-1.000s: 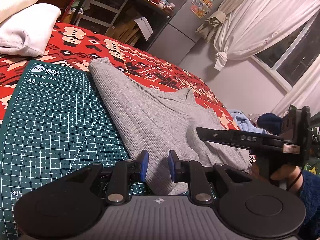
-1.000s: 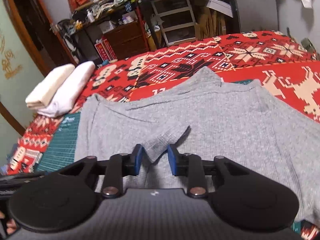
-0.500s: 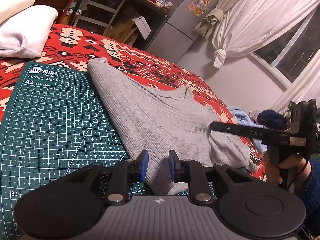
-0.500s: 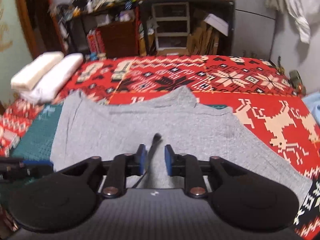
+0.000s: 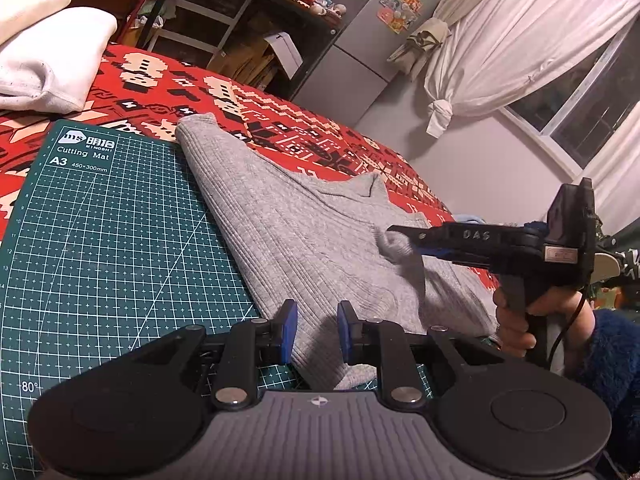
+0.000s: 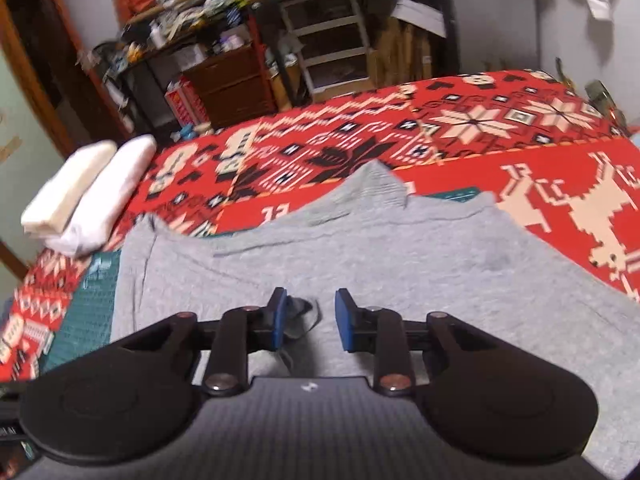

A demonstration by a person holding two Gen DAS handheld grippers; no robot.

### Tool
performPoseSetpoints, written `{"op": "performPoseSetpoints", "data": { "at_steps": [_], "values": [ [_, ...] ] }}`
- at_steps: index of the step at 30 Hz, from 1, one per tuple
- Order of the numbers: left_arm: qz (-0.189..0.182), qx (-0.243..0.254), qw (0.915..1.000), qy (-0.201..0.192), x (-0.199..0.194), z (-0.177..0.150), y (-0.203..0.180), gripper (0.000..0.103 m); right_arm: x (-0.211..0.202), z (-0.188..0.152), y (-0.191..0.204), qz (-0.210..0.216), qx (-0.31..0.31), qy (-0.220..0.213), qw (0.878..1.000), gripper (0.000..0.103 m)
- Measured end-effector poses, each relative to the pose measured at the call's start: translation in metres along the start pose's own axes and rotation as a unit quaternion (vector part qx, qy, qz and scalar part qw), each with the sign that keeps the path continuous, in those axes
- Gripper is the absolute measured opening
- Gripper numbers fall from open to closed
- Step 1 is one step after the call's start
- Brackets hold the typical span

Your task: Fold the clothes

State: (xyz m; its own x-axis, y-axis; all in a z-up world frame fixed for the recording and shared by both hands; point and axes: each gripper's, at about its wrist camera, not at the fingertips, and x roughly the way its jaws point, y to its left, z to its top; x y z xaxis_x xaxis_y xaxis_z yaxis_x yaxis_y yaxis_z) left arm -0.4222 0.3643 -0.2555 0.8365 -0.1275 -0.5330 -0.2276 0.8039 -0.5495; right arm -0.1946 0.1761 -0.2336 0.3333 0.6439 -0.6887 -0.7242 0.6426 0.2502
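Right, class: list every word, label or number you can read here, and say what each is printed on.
"ms MINGSHI", "Cutting Mat", "A3 450×300mm": cutting mat corner.
"80°": mat's lower left.
"DAS": right gripper body.
Mat edge ruler numbers, fridge magnets, gripper's small sticker: too small to read.
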Motion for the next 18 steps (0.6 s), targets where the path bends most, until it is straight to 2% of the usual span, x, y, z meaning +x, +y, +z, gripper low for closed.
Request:
{"op": "performPoseSetpoints", "data": {
  "at_steps": [2,4,9,16,18],
  "values": [
    [0.000,0.001,1.0000,0.000,0.000,0.000,0.000,0.020,-0.001,-0.003,0.012,-0.007,-0.038,0.000,0.999,0.004],
    [0.000,0.002,1.0000,0.000,0.000,0.000,-0.001,0.020,-0.005,-0.006,0.023,-0.024,-0.072,-0.013,0.997,0.003],
    [0.000,0.004,1.0000,0.001,0.000,0.000,-0.001,0.020,-0.016,0.000,0.021,-0.073,-0.093,-0.051,0.992,0.003],
    [0.000,0.005,1.0000,0.002,0.000,-0.001,-0.001,0.020,0.004,0.001,0.008,-0.099,-0.097,-0.024,0.990,0.005],
    [0.000,0.004,1.0000,0.002,-0.001,-0.001,-0.001,0.020,0.002,0.001,0.000,-0.102,-0.077,-0.025,0.992,0.013]
  ]
}}
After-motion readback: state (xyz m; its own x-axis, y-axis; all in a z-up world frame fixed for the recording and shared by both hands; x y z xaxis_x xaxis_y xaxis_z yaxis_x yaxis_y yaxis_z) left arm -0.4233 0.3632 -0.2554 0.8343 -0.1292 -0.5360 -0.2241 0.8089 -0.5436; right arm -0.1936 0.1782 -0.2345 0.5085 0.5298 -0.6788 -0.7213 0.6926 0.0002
